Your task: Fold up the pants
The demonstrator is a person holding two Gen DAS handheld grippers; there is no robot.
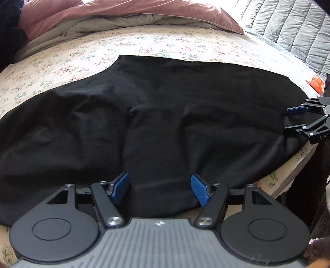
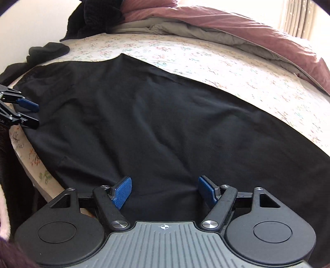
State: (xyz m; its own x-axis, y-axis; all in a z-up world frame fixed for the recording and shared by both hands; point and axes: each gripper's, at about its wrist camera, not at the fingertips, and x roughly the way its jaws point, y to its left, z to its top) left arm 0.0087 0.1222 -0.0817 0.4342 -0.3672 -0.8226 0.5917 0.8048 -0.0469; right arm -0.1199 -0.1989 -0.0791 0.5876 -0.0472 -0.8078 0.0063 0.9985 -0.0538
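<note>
At the far left, a dark heap of black clothing (image 2: 90,18) sits at the edge of the bed, with a small dark folded item (image 2: 48,50) just below it on the cream sheet printed with small flowers (image 1: 61,61). The left gripper with black arms and blue ribbed pads (image 1: 159,189) hangs over the near edge of the black fabric pants (image 1: 154,107); its jaws stand wide apart, nothing pinched between them, the cloth lying flat below. The pants lie spread across the sheet, broad and lightly wrinkled, reaching along the near side of the bed. Behind them a rumpled dusty-pink and grey duvet (image 1: 123,12) is bunched up. Further right, the right gripper of the same black and blue build (image 2: 165,190) is poised over the other end of the pants' near edge, jaws likewise wide, gripping nothing. A grey quilted cover (image 1: 288,26) lies beyond the bed at the right.
</note>
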